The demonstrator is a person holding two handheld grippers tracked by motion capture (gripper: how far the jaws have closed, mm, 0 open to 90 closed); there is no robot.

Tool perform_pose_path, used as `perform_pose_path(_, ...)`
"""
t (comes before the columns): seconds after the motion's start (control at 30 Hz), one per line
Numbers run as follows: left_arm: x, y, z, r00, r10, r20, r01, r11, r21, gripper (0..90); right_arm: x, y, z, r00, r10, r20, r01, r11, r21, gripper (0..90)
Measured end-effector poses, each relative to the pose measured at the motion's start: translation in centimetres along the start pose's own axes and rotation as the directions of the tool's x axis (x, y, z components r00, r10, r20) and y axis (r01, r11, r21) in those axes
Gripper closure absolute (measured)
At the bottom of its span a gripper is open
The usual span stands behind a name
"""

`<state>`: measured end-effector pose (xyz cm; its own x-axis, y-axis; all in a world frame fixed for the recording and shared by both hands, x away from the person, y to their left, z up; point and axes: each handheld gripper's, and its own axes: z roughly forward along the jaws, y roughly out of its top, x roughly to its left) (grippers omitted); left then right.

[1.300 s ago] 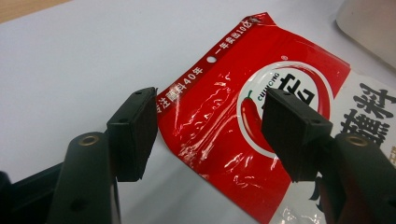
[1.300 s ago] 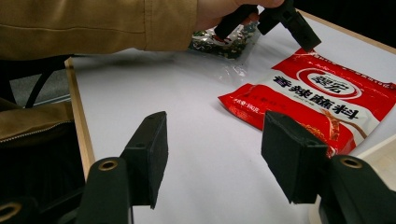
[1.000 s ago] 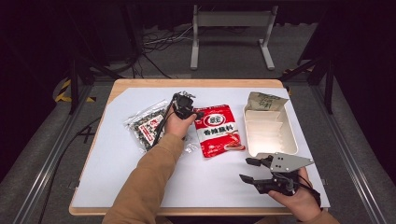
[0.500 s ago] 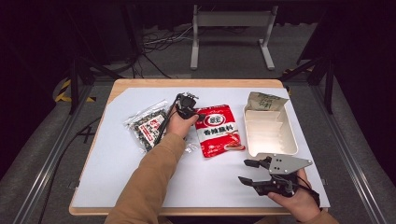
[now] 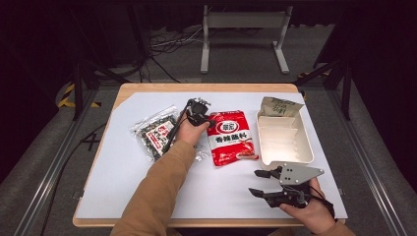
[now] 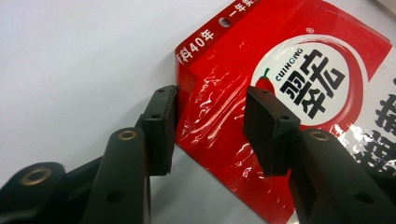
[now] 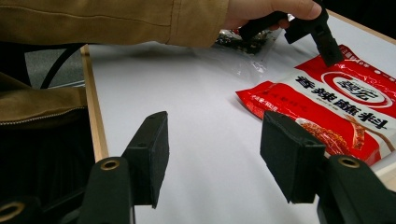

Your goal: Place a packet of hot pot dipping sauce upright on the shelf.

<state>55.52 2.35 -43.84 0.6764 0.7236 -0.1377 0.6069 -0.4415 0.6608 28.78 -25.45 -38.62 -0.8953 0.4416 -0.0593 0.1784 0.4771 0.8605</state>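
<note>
fingers [image 6: 161,123] of the left gripper [image 6: 210,130] are spread and straddling the upper corner of the red seasoning packet [image 5: 230,137], one sitting right at the packet's edge, the other over its glossy face, with nothing pinched yet. that packet lies flat in the middle of the white worktop [image 5: 118,177], between the clear bag of dark snacks [image 5: 155,132] on its left and the white compartment tray [image 5: 285,140] on its right, with a tan paper pouch [image 5: 278,105] leaning at the tray's far end. down near the front edge, the right gripper [image 5: 263,183] hangs over bare worktop, fingers wide apart, holding nothing. now the risk as i read it: the film looks slick and lies flat, so if the fingers close without getting under the edge they may skate off and just crumple or shove the packet sideways toward the tray. a thin corner pinch could also slip once the packet's weight hangs from it, dropping it back. and the sleeve [image 5: 162,182] lies just beside the snack bag, so a sweep of the forearm could drag that bag along.
</note>
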Motion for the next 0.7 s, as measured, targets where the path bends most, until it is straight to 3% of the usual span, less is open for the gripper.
perform_pose_path(0.1,0.15,0.00,-0.01,0.9999,-0.009,-0.007,0.008,1.0000,-0.004,61.6,-0.03,-0.02,-0.03,1.0000,0.000,0.001,0.000,1.0000,-0.001,42.5)
perform_pose_path(0.2,-0.06,0.02,0.01,0.9990,0.019,-0.042,-0.018,0.9998,0.003,70.8,-0.05,-0.02,-0.07,1.0000,-0.002,0.002,0.002,1.0000,-0.003,42.5)
perform_pose_path(0.23,-0.19,0.07,0.04,0.9972,0.050,-0.055,-0.050,0.9987,0.001,70.8,-0.04,-0.02,-0.09,1.0000,-0.003,0.001,0.003,1.0000,-0.004,42.5)
perform_pose_path(0.27,-0.37,0.07,0.10,0.9912,0.095,-0.091,-0.094,0.9954,0.013,77.3,-0.02,-0.01,-0.09,1.0000,-0.002,0.001,0.002,1.0000,-0.004,42.6)
perform_pose_path(0.33,-0.49,0.06,0.14,0.9897,0.103,-0.099,-0.102,0.9946,0.016,85.2,0.03,0.00,-0.05,1.0000,-0.006,-0.003,0.006,1.0000,-0.003,42.6)
perform_pose_path(0.53,-0.61,0.05,0.14,0.9856,0.131,-0.107,-0.130,0.9913,0.021,89.8,0.07,0.02,-0.12,0.9999,-0.011,-0.006,0.011,0.9999,-0.007,42.8)
perform_pose_path(0.7,-0.28,-0.07,-0.28,0.9900,0.116,-0.079,-0.116,0.9932,0.002,90.0,-0.02,-0.01,-0.22,1.0000,-0.009,-0.003,0.009,0.9999,-0.010,43.2)
